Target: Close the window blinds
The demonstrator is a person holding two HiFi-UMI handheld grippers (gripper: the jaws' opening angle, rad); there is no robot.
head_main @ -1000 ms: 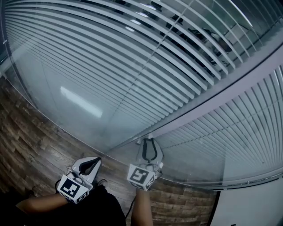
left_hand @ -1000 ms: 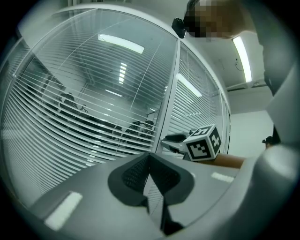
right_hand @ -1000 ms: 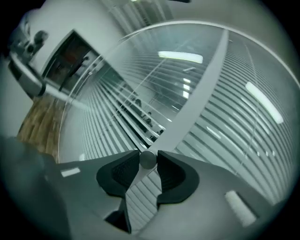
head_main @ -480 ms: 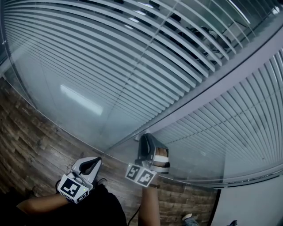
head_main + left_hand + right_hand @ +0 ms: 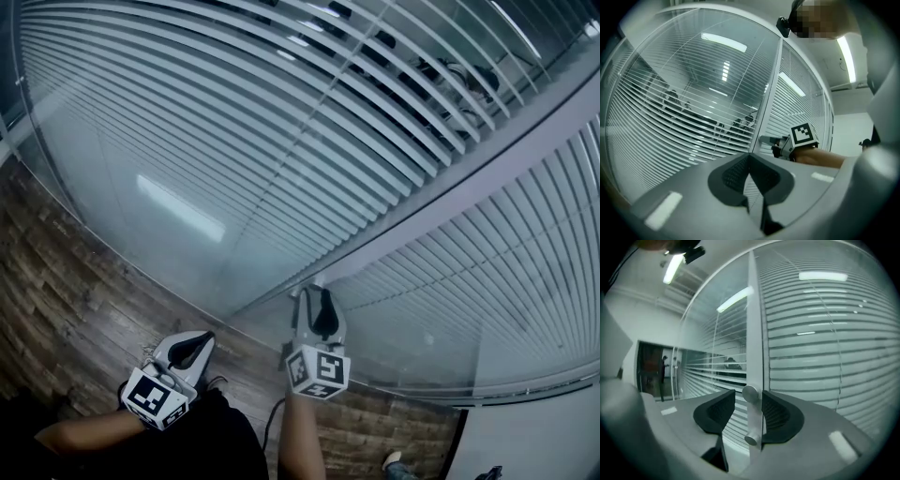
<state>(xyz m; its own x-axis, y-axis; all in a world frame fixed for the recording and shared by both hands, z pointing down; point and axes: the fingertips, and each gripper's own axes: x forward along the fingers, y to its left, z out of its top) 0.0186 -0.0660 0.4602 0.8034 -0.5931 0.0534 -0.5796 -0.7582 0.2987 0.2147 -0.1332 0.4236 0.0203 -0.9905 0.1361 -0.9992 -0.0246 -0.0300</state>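
White slatted blinds (image 5: 281, 141) hang behind glass on both sides of a pale upright frame (image 5: 450, 202). The left pane's slats stand tilted, and a room shows through the gaps; the right pane's slats (image 5: 825, 357) look nearly flat. A small round metal knob (image 5: 750, 393) sits on the frame, with a second knob (image 5: 751, 438) below it. My right gripper (image 5: 317, 302) is at the frame, its jaws opening around the upper knob, and a gap shows beside the left pad. My left gripper (image 5: 202, 339) hangs low to the left, shut and holding nothing.
Dark wood-plank floor (image 5: 66, 281) runs along the foot of the glass. A white wall (image 5: 544, 441) stands at the right. Through the slats I see seated people (image 5: 675, 101) in the room beyond. My right gripper (image 5: 787, 143) also shows in the left gripper view.
My right gripper rolled sideways at the frame half a second ago and has turned back upright, its marker cube facing me again. The left gripper has stayed put.
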